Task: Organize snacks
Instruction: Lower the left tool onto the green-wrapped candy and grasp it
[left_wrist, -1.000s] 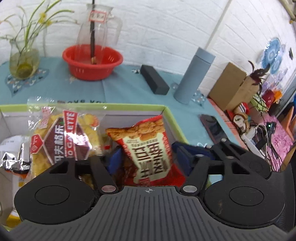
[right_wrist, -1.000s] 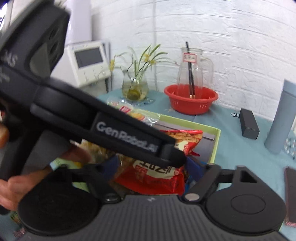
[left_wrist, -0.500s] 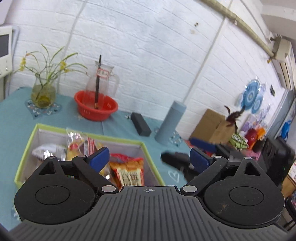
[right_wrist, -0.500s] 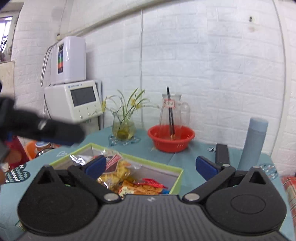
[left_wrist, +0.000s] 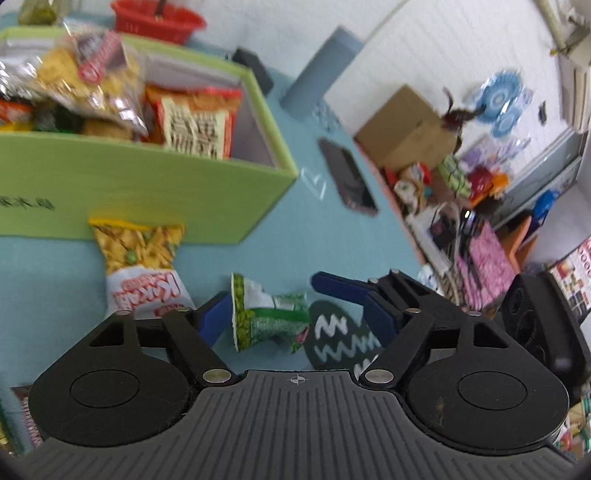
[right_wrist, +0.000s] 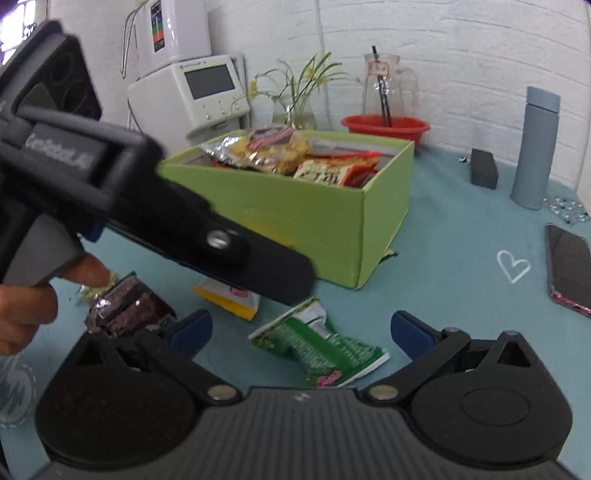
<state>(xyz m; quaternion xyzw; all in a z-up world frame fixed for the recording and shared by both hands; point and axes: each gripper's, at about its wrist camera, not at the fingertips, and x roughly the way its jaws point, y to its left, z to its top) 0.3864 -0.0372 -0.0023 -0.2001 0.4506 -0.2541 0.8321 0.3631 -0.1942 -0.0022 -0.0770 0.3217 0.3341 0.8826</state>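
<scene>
Left gripper (left_wrist: 273, 314): jaws closing around a green snack packet (left_wrist: 267, 319) lying on the table; grip unconfirmed. Right gripper (right_wrist: 301, 330): fully open, empty. Beyond, green box (right_wrist: 332, 218) holds several snack bags (right_wrist: 275, 149).

Left wrist view looked down along its fingers from near the tabletop (left_wrist: 325, 236), facing the green box's (left_wrist: 147, 192) front wall and right corner. Right wrist view sat lower, right of that box (right_wrist: 332, 218), facing the brick wall. Both shared the box and the green packet (left_wrist: 269, 317) (right_wrist: 317, 347).
</scene>
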